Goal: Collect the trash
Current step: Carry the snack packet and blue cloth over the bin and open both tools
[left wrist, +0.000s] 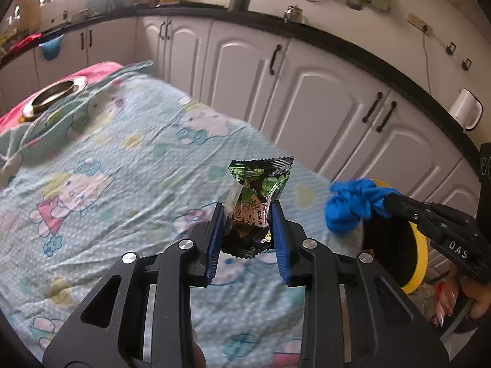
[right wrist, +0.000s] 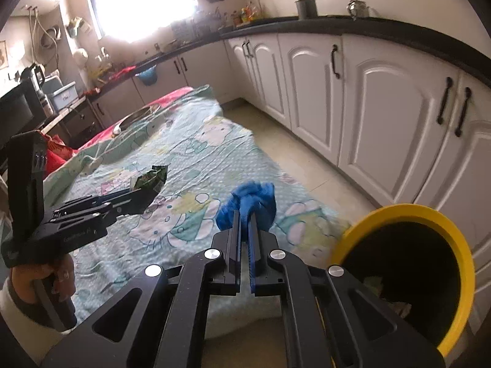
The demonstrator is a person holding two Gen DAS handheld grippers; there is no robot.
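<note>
Left hand-held gripper (left wrist: 247, 214) clamped on green crinkled snack wrapper (left wrist: 260, 181); right hand-held gripper (right wrist: 244, 214) clamped on crumpled blue cloth wad (right wrist: 248, 204) beside yellow-rimmed black bin (right wrist: 454, 239).

Yellow-rimmed bin (right wrist: 408, 214) cut off at right edge, contents too dark to tell; half hidden behind right gripper (left wrist: 388, 201).

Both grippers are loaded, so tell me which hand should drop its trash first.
Right. Its gripper, shut on the blue wad, is nearer the yellow-rimmed bin; the left gripper holds the green wrapper farther off.
</note>
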